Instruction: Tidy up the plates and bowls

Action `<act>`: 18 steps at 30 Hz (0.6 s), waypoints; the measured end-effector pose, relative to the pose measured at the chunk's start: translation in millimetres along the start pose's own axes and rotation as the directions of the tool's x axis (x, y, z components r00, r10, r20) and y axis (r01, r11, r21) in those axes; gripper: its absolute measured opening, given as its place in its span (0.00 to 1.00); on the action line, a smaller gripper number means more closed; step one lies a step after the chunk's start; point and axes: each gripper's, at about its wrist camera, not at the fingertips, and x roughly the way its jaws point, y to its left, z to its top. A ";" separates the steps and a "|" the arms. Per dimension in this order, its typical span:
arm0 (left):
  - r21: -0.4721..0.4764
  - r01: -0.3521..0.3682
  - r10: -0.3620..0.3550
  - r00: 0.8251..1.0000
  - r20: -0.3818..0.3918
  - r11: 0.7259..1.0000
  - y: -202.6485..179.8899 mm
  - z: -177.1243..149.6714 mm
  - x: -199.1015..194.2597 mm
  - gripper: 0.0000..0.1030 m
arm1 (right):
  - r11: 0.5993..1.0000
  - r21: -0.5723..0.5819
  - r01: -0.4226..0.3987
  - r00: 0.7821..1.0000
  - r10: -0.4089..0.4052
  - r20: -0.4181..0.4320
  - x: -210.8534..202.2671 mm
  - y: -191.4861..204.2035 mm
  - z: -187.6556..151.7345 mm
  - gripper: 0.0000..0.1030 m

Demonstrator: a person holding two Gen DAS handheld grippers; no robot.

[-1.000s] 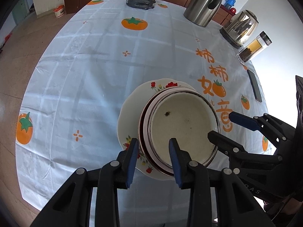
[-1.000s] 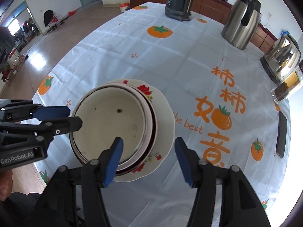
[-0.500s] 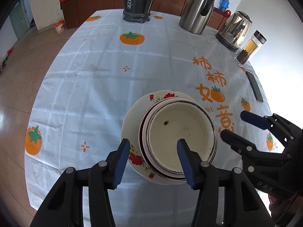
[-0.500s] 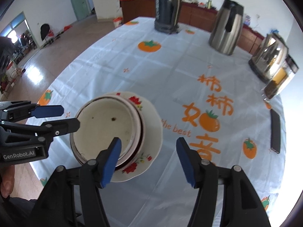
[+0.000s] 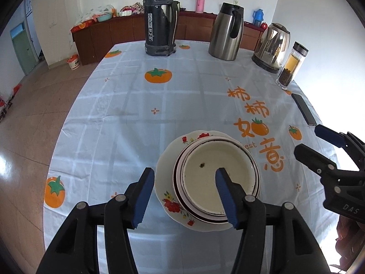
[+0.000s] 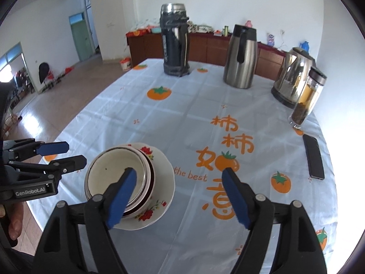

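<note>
Bowls [image 5: 216, 180] nested on plate [image 5: 166, 189], near table edge [image 5: 159, 231], claws opening, empty

Home dining room. Round table [image 5: 114, 118] under a persimmon-print tablecloth [image 5: 157, 75], upper centre a black thermos [image 5: 159, 20], steel carafe [image 5: 227, 34], electric kettle [image 5: 272, 45], upper right a tea bottle [image 5: 290, 66]. Behind them a wooden sideboard [image 5: 109, 34] with household clutter on top. Tiled floor [image 5: 27, 105] at left, green door [image 5: 22, 45] upper left.

Pale blue tablecloth [image 5: 127, 114] printed with orange persimmons; white plate [image 5: 163, 182] with red flowers; cream bowl [image 5: 216, 178], dark-red rim; blue finger pads [image 5: 142, 197].
</note>
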 end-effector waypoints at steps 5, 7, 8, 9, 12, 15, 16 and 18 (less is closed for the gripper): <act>0.010 0.002 -0.003 0.999 0.042 1.000 -1.5 2.3 -7.8 0.57 | 1.000 0.004 0.012 0.998 -0.013 0.064 -14.7 1.2 1.7 0.81; 0.016 0.007 -0.008 0.999 0.051 1.000 -2.3 3.4 -10.2 0.57 | 1.000 0.005 0.017 0.997 -0.017 0.078 -18.6 1.3 2.4 0.82; 0.018 0.007 -0.008 0.999 0.054 1.000 -2.8 3.7 -11.0 0.57 | 1.000 0.006 0.018 0.996 -0.019 0.086 -20.8 1.5 2.9 0.82; 0.022 0.008 -0.009 0.998 0.057 1.000 -3.4 3.7 -11.9 0.57 | 1.000 0.008 0.022 0.996 -0.022 0.090 -21.9 1.9 3.1 0.82; 0.031 0.010 -0.012 0.998 0.065 0.999 -5.2 3.9 -14.4 0.57 | 1.000 0.014 0.027 0.994 -0.028 0.103 -25.4 1.8 3.0 0.83; 0.035 0.014 -0.016 0.997 0.070 0.999 -6.4 3.9 -16.9 0.57 | 0.999 0.020 0.033 0.993 -0.035 0.109 -28.9 1.2 2.6 0.83; 0.037 0.014 -0.017 0.997 0.073 0.999 -6.6 3.8 -17.6 0.57 | 0.999 0.022 0.035 0.993 -0.037 0.109 -29.9 1.4 2.5 0.83; 0.039 0.014 -0.017 0.997 0.075 0.999 -6.8 3.4 -19.1 0.57 | 0.999 0.023 0.036 0.993 -0.038 0.111 -31.3 1.8 1.6 0.83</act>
